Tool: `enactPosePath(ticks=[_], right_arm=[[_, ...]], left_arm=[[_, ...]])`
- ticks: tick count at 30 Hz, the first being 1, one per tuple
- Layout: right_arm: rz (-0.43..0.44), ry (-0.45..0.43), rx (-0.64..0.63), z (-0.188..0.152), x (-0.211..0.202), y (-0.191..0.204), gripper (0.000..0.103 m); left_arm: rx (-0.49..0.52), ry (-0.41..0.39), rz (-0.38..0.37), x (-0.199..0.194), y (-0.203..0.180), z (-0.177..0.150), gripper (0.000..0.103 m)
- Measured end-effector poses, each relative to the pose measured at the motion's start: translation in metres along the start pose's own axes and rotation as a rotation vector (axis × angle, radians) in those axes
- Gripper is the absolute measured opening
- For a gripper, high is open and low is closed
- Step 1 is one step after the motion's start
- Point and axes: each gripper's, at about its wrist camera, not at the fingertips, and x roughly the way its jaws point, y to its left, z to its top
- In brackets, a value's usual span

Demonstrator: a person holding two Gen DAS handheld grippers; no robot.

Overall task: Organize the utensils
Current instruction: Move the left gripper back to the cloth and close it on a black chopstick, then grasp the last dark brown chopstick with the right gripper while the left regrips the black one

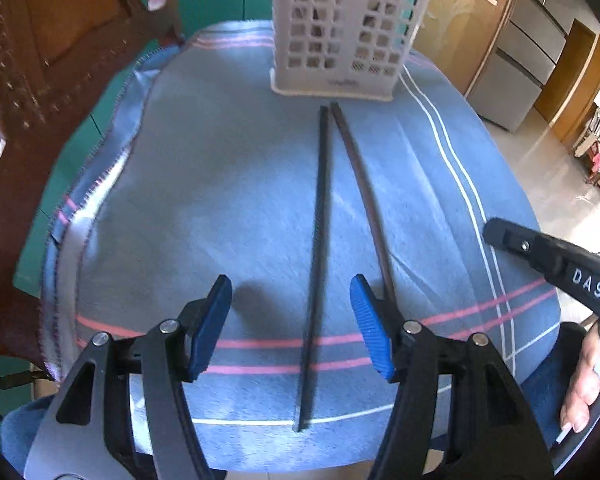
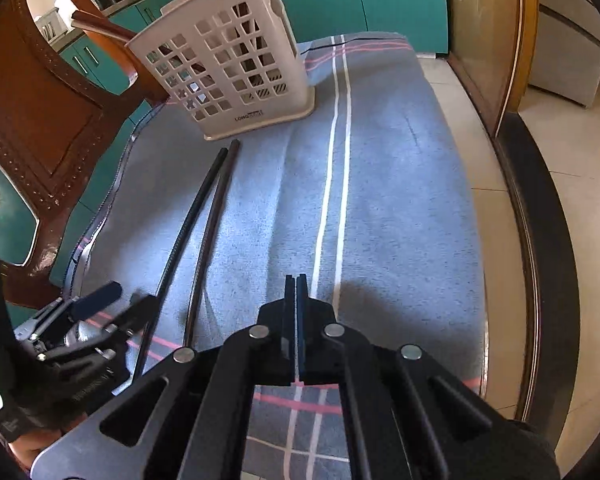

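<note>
Left tongs (image 1: 291, 326) wide, straddling chopstick (image 1: 316, 264) | right tongs (image 2: 296, 320) closed, empty

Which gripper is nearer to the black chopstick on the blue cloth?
Left. The left gripper is open astride the black chopstick; the right gripper, shut, is off to its right.

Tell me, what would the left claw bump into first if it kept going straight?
Probably the black chopstick lying between the open left claw fingers; farther on stands the basket. Depth is unclear.
</note>
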Motion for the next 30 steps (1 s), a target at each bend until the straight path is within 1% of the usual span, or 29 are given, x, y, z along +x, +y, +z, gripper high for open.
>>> enactPosePath(ticks=[1,2,6,7,9,10,11,13,15,17,20,24,27,28,29,30], right_arm=[[-0.003,0.0,0.003,0.0,0.0,0.0,0.01],[-0.002,0.0,0.008,0.0,0.001,0.0,0.014],[-0.003,0.012,0.003,-0.002,0.003,0.001,0.017],[-0.005,0.012,0.002,-0.003,0.003,0.001,0.02],[-0.003,0.013,0.0,-0.003,0.004,0.002,0.023],[-0.004,0.013,-0.004,-0.003,0.004,0.003,0.025],[-0.006,0.014,-0.008,-0.003,0.004,0.004,0.026],[-0.001,0.013,-0.023,-0.002,0.003,0.007,0.028],[0.018,0.017,-0.041,0.0,0.004,0.013,0.03],[0.035,0.021,-0.065,0.003,0.006,0.024,0.036],[0.04,0.03,-0.135,0.01,0.015,0.047,0.042],[0.024,0.067,-0.219,0.022,0.04,0.077,0.042],[-0.035,0.091,-0.234,0.033,0.063,0.089,0.041],[-0.047,0.083,-0.233,0.035,0.065,0.089,0.031],[-0.058,0.08,-0.234,0.036,0.065,0.088,0.015],[-0.04,0.087,-0.225,0.036,0.065,0.085,0.011]], left_arm=[[0.005,0.007,-0.007,0.002,-0.002,-0.002,0.063],[0.015,0.01,-0.003,0.004,-0.004,-0.004,0.063],[0.047,0.003,0.011,0.005,-0.007,-0.007,0.064],[0.048,0.0,0.017,0.005,-0.007,-0.007,0.061],[0.047,-0.016,0.055,0.005,-0.005,-0.008,0.039],[0.039,-0.019,0.052,0.004,-0.002,-0.007,0.034],[0.021,-0.021,0.052,0.002,0.003,-0.006,0.023],[-0.016,-0.022,0.054,-0.003,0.014,-0.007,0.011],[-0.036,-0.016,0.037,-0.005,0.02,-0.01,0.01],[-0.034,-0.011,0.034,-0.008,0.02,-0.015,0.01],[-0.021,-0.004,0.024,-0.012,0.017,-0.022,0.01],[-0.017,0.013,-0.011,-0.015,0.013,-0.027,0.01],[-0.009,0.021,-0.027,-0.014,0.011,-0.027,0.01],[-0.007,0.021,-0.03,-0.014,0.011,-0.027,0.01],[-0.008,0.02,-0.033,-0.014,0.011,-0.027,0.01],[-0.01,0.02,-0.034,-0.014,0.011,-0.027,0.01]])
